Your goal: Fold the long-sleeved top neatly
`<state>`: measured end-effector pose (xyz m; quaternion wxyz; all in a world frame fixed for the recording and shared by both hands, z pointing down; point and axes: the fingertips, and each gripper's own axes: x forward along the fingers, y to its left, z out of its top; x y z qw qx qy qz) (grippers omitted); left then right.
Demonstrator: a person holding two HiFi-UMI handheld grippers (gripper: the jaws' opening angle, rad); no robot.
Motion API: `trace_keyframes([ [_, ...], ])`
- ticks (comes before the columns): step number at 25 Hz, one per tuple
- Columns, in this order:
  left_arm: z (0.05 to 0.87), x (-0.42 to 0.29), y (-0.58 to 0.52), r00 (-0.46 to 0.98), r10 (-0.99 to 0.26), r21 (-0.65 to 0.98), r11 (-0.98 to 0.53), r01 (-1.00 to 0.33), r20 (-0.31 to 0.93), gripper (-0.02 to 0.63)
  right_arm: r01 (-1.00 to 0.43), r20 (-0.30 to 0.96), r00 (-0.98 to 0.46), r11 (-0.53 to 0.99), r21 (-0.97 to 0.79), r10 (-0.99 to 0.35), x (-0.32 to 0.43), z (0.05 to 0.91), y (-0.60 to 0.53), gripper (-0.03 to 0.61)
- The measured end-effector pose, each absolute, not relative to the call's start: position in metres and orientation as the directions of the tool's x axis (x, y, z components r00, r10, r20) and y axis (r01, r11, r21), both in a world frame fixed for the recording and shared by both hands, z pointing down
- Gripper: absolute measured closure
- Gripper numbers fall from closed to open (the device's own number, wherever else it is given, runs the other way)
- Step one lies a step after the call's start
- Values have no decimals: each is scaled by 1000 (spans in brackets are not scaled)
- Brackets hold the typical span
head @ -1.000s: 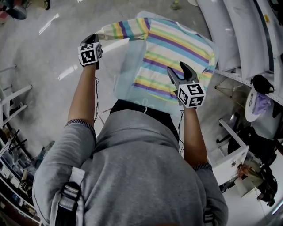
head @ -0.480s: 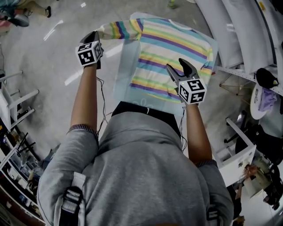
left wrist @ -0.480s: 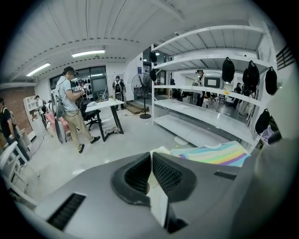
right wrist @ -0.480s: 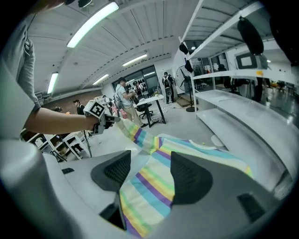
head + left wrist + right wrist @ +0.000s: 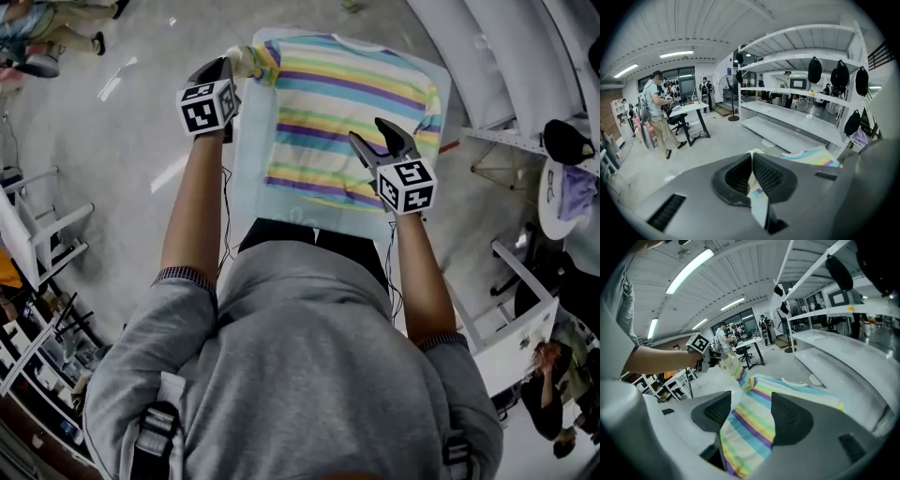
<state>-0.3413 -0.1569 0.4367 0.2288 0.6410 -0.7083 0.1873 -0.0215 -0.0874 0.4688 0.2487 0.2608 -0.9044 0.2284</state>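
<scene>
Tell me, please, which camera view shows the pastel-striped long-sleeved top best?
The head view shows nearly the whole pastel-striped long-sleeved top laid out. The right gripper view shows part past its jaws; the left gripper view only the pinched sleeve.

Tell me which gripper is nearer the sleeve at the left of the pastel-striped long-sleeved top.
Left. The left gripper is shut on the end of that striped sleeve. The right gripper is open over the pastel-striped top's lower body, away from the sleeve.

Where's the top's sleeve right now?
Head view, upper left: the sleeve is pinched in the left tongs, bunched beside the striped top's far-left shoulder, near the table's left edge.
</scene>
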Motion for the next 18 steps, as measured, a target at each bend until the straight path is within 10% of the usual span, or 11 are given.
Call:
trace_keyframes([
  [18,470,-140,-233,167,-785,79,-149,-986,597,588,-646,577,-717,685,-337,-392,61,499,-94,296],
])
